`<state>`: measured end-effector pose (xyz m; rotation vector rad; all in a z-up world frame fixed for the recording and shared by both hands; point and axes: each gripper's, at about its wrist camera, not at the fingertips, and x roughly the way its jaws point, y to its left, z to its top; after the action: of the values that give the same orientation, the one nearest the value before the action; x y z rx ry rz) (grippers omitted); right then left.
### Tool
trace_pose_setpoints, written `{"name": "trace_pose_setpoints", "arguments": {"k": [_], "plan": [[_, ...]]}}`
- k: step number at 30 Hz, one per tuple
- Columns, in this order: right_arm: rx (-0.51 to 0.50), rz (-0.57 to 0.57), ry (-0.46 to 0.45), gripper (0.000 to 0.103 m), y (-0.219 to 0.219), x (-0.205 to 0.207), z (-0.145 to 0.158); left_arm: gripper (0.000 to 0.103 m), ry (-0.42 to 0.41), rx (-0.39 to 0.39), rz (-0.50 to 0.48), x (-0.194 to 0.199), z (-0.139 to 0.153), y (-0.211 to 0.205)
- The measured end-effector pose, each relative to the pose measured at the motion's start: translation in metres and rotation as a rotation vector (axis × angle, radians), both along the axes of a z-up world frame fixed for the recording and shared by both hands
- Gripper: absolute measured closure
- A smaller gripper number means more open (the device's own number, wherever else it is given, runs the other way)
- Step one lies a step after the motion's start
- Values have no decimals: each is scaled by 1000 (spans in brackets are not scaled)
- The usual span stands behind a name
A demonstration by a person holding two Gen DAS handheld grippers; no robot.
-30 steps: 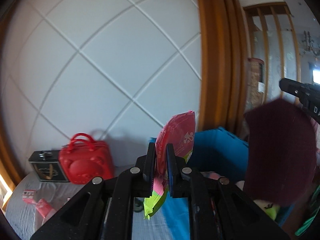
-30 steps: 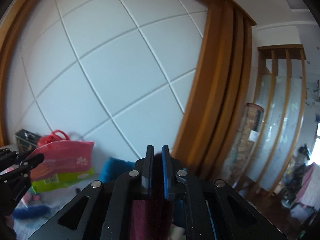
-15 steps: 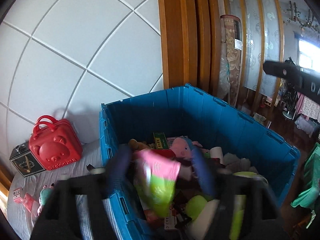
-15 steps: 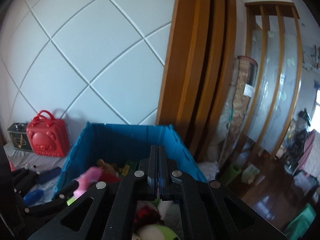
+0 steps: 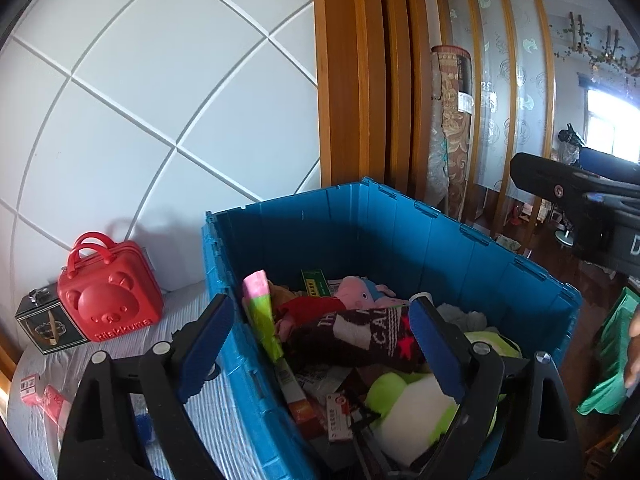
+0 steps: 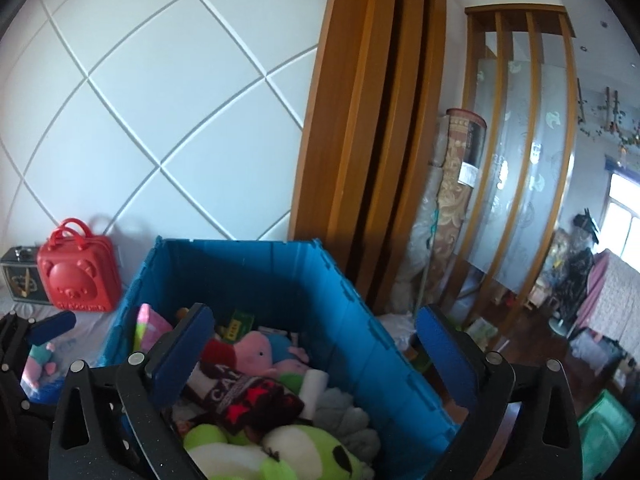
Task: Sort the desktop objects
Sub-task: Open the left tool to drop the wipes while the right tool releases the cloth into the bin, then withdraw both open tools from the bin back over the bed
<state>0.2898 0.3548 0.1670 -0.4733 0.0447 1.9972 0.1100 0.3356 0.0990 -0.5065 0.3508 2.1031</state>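
Note:
A blue crate [image 5: 400,224] full of toys fills the lower middle of both views. My left gripper [image 5: 320,320] hangs over its near left corner, jaws opening, nothing between them. A pink and green packet [image 5: 262,320] leans inside the crate's left wall. A dark maroon cloth [image 5: 360,338] with white letters and red stars lies loose on top of the toys. My right gripper [image 6: 316,328] hovers over the crate [image 6: 360,320] and the cloth [image 6: 248,396], jaws opening wide and empty. The packet [image 6: 150,326] shows left of its left finger.
A red bear case [image 5: 108,300] and a black box [image 5: 48,324] stand by the white wall on a grey striped cloth. Small pink packs [image 5: 40,392] lie at the near left. A wooden door frame [image 5: 352,80] rises behind the crate. A green bag [image 5: 608,360] sits on the floor at right.
Both grippers went from shut to open. The packet left the left gripper and the maroon cloth left the right; both now lie in the crate. Both views dipped towards the crate.

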Motion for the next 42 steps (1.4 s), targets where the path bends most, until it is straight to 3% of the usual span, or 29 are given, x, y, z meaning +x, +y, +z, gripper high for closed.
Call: {"name": "trace_pose_setpoints", "arguments": {"k": [12, 23, 28, 37, 42], "plan": [[13, 170, 106, 0, -83, -31, -1, 13, 18, 43, 66, -17, 0, -95], [1, 283, 77, 0, -144, -101, -22, 13, -10, 29, 155, -59, -18, -179], [12, 286, 64, 0, -168, -118, -31, 13, -17, 26, 163, -66, -24, -202], [32, 312, 139, 0, -191, -121, -51, 13, -31, 68, 201, -76, -35, -232], [-28, 389, 153, 0, -192, -135, -69, 13, -76, 43, 239, -91, -51, -245]]}}
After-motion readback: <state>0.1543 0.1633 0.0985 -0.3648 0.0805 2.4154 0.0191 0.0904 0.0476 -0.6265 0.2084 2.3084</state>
